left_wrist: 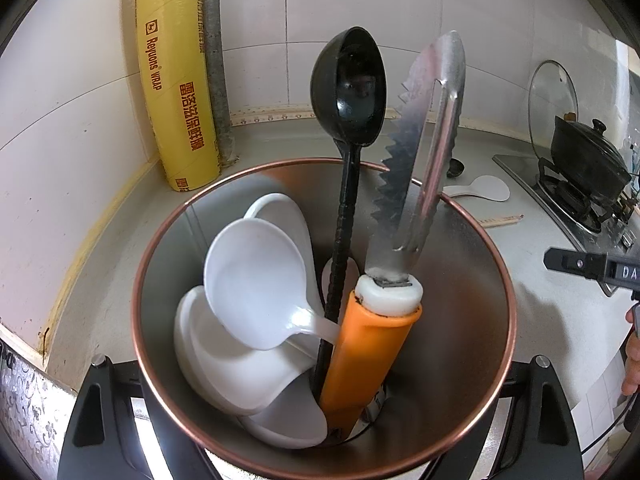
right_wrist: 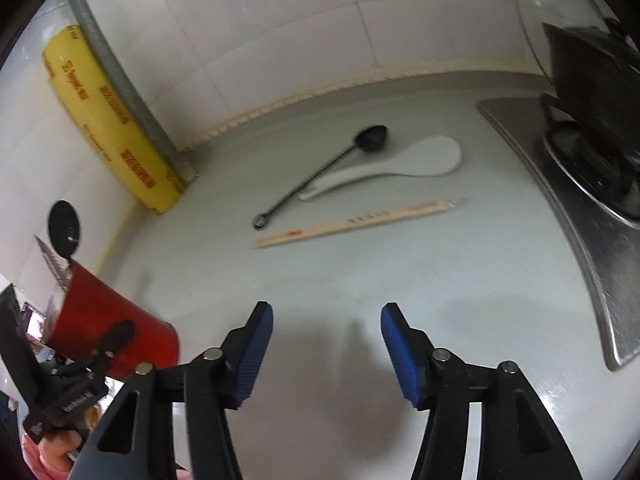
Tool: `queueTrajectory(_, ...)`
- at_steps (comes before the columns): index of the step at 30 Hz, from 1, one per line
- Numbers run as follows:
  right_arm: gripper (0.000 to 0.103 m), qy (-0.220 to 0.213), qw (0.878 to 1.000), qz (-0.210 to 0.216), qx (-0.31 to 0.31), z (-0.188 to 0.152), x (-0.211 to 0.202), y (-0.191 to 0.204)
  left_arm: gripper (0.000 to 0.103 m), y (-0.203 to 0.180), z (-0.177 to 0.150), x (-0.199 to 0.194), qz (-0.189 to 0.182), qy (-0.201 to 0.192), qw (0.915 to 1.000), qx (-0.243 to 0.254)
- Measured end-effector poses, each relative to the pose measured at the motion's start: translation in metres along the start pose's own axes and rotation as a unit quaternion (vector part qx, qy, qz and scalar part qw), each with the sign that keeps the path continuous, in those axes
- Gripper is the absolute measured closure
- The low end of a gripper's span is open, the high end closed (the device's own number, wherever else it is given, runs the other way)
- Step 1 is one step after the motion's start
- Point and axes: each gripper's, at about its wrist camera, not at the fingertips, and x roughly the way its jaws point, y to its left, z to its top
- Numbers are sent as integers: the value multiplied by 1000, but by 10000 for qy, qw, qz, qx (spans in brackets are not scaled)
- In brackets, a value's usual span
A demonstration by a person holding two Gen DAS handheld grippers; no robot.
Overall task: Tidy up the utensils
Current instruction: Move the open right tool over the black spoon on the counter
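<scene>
My left gripper [left_wrist: 320,364] is shut on a red utensil holder [left_wrist: 460,280] with a copper rim, one finger on each side. Inside stand a black ladle [left_wrist: 348,84], serrated metal tongs [left_wrist: 420,128] with an orange handle, and several white spoons [left_wrist: 256,280]. In the right wrist view the holder [right_wrist: 112,320] sits tilted at the lower left. My right gripper [right_wrist: 326,344] is open above the bare counter with nothing between its blue pads. Ahead of it lie a small black spoon [right_wrist: 320,172], a white rice paddle [right_wrist: 420,160] and wrapped chopsticks [right_wrist: 352,220].
A yellow wrap box [right_wrist: 112,120] leans in the corner beside a grey pipe [right_wrist: 120,72]. At the right stands a steel stove [right_wrist: 592,208] with a black pot [right_wrist: 592,80], and a glass lid [right_wrist: 560,0] rests against the tiled wall.
</scene>
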Motion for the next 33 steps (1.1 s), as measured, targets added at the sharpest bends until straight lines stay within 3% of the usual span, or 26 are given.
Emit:
queueTrajectory(5,15,78,9996,-225,149,-4,3,-14,13,2,-1,-1,104,-14,9999,-90)
queueTrajectory(6,4,82,9995,-270,169,-4,4,-16,13,3,-1,-2,132,-16,9998,-117)
queueTrajectory(7,0,75,9993,-314,179,-6,5,-16,13,3,-1,-2,160,-19,9998,-142)
queueTrajectory(18,0,-315,9966,-736,-179,1,2,-15,13,-2,-5,-4,250,-25,9995,-188)
queueTrajectory(25,0,121,9972,-741,-21,11,17,-25,13,-3,-5,-4,240,4,9996,-171)
queueTrajectory(33,0,209,9946,-1015,-68,31,28,-26,13,-4,-2,-5,215,-93,9997,-101)
